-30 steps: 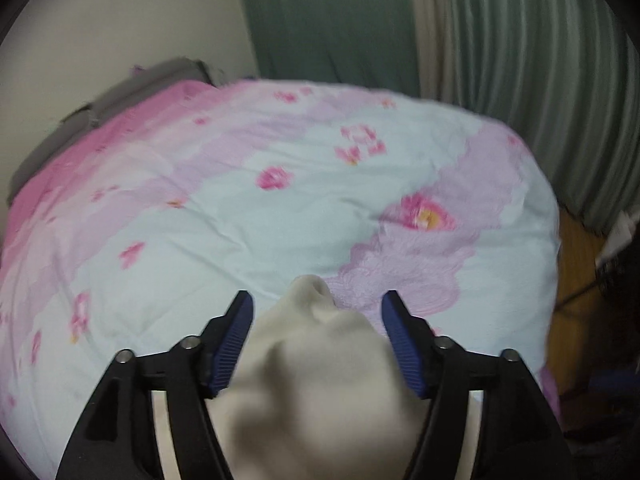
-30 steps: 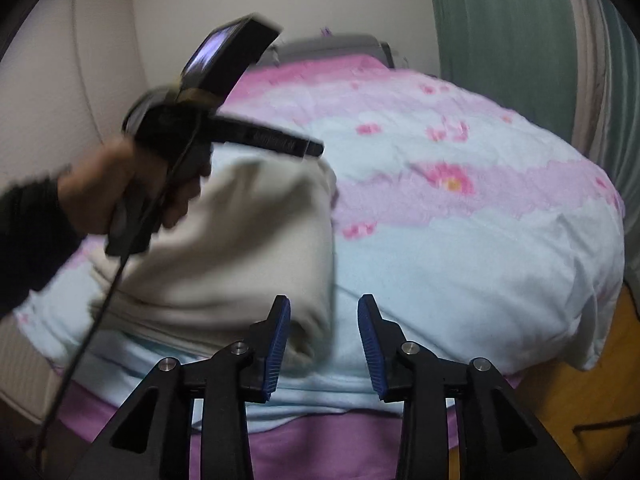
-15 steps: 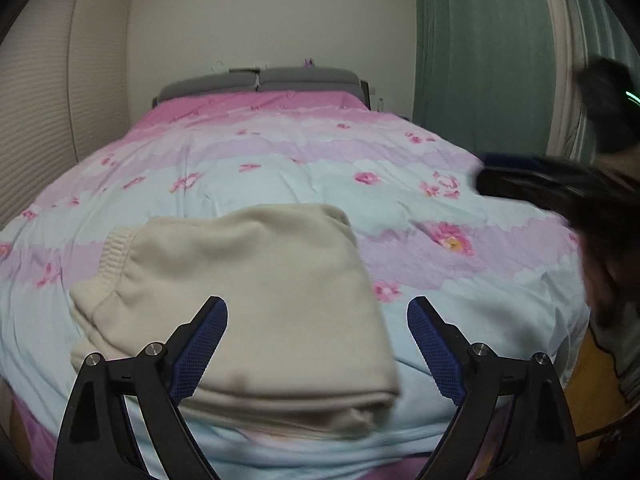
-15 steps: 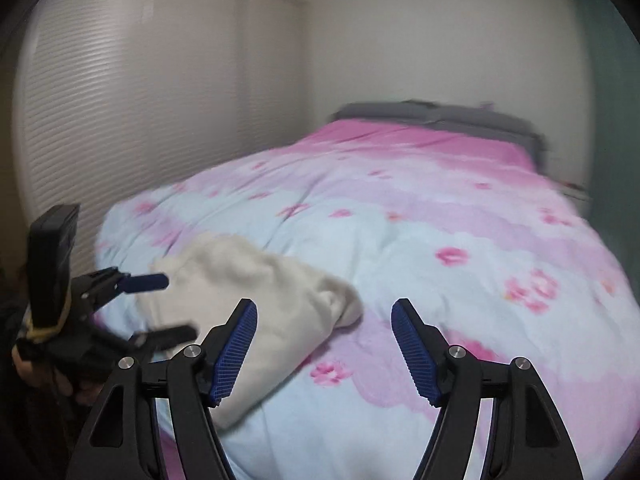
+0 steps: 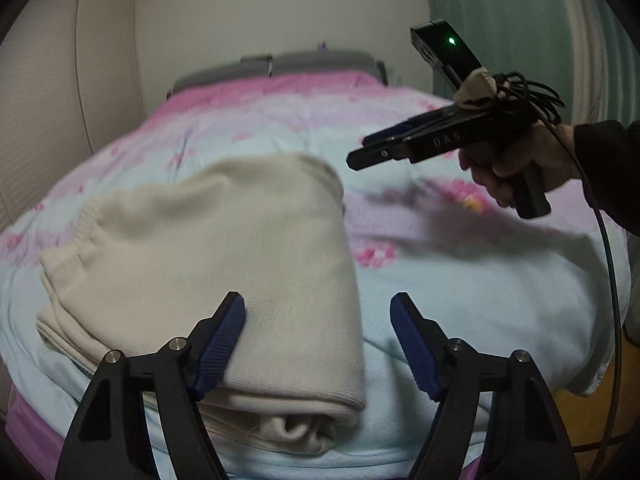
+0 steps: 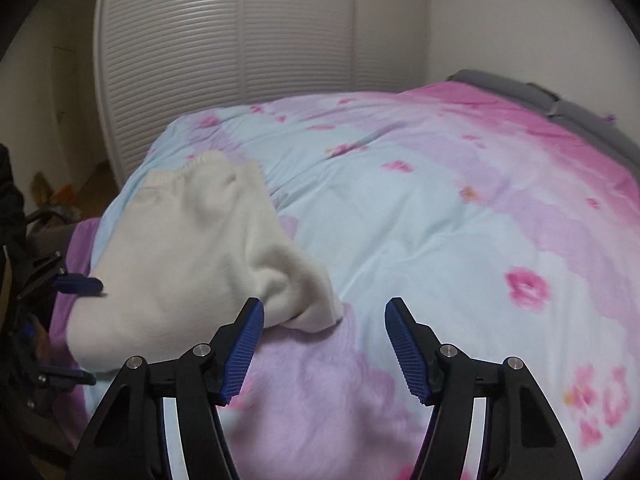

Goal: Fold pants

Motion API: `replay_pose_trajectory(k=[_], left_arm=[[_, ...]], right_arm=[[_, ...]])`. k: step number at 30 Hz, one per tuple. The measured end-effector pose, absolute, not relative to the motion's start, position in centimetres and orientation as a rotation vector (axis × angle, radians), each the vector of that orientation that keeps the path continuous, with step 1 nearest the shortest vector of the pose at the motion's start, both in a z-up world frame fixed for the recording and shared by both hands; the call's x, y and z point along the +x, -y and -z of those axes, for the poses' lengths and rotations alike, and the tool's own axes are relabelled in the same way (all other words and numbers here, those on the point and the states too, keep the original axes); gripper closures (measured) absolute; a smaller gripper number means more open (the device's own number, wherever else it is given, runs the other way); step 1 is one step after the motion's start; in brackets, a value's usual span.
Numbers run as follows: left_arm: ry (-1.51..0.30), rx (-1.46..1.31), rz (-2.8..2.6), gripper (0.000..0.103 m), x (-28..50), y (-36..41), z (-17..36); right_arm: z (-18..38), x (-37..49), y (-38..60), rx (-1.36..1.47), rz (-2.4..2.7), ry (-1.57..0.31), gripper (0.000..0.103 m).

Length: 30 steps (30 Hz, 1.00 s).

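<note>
A: Closing a little, the left gripper [image 5: 318, 344] hangs unclenched over the folded cream pants [image 5: 208, 264]; nothing pinched.

B: The right gripper [image 6: 324, 344], also narrowing, is empty.

A: Pants lie at the bedspread's [image 6: 440, 216] near edge, long axis running away towards the grey headboard [image 5: 280, 66], waistband [image 5: 68, 240] left.

B: Louvred closet doors [image 6: 240, 40] beyond.

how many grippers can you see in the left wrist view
2. The left gripper is at the bottom edge, jaws closing, nothing pinched, over the folded pants. The right gripper is at upper right, above the bedspread.
</note>
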State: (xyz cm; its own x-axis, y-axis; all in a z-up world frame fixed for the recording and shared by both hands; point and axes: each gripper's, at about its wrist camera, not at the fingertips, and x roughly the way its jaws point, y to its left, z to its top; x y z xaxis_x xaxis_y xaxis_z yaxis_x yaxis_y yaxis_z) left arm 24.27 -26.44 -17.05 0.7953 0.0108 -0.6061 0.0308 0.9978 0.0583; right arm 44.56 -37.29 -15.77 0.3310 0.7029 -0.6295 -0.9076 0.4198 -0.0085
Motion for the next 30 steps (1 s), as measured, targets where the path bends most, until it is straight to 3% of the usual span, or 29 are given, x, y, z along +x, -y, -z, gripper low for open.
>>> replay_pose_trajectory(k=[5, 6, 7, 8, 16, 19, 22, 24, 26, 28, 30], left_arm=[[-0.709, 0.018, 0.071, 0.042, 24.9, 25.2, 18.0], [-0.714, 0.014, 0.082, 0.045, 25.0, 25.0, 18.1], [-0.718, 0.011, 0.092, 0.047, 25.0, 24.8, 18.2], [-0.723, 0.005, 0.109, 0.049, 25.0, 24.4, 18.4], [-0.754, -0.021, 0.146, 0.050, 24.3, 24.0, 18.6], [-0.757, -0.022, 0.151, 0.050, 24.5, 23.9, 19.1], [-0.764, -0.025, 0.155, 0.050, 24.4, 24.0, 19.0], [-0.755, -0.051, 0.162, 0.050, 24.1, 23.6, 18.5], [-0.756, -0.063, 0.171, 0.050, 24.1, 23.2, 18.1], [-0.757, -0.080, 0.183, 0.050, 24.2, 22.7, 17.6], [-0.750, -0.095, 0.190, 0.050, 23.7, 22.2, 16.8]], right_arm=[[18.6, 47.4, 34.6, -0.436, -1.189, -0.669, 0.039], [19.2, 47.9, 34.0, -0.437, -1.216, -0.691, 0.046], [19.8, 48.0, 33.3, -0.445, -1.254, -0.725, 0.076], [20.0, 47.9, 32.9, -0.450, -1.286, -0.744, 0.088], [16.6, 47.3, 32.7, -0.481, -1.209, -0.621, 0.095], [15.5, 48.0, 32.5, -0.545, -1.220, -0.609, 0.095], [19.3, 49.2, 31.7, -0.591, -1.204, -0.745, 0.094], [20.2, 49.2, 32.2, -0.520, -1.186, -0.740, 0.091], [19.4, 48.5, 33.0, -0.440, -1.151, -0.710, 0.083], [18.9, 47.9, 33.5, -0.411, -1.089, -0.698, 0.054], [18.1, 46.8, 34.4, -0.363, -1.018, -0.695, 0.044]])
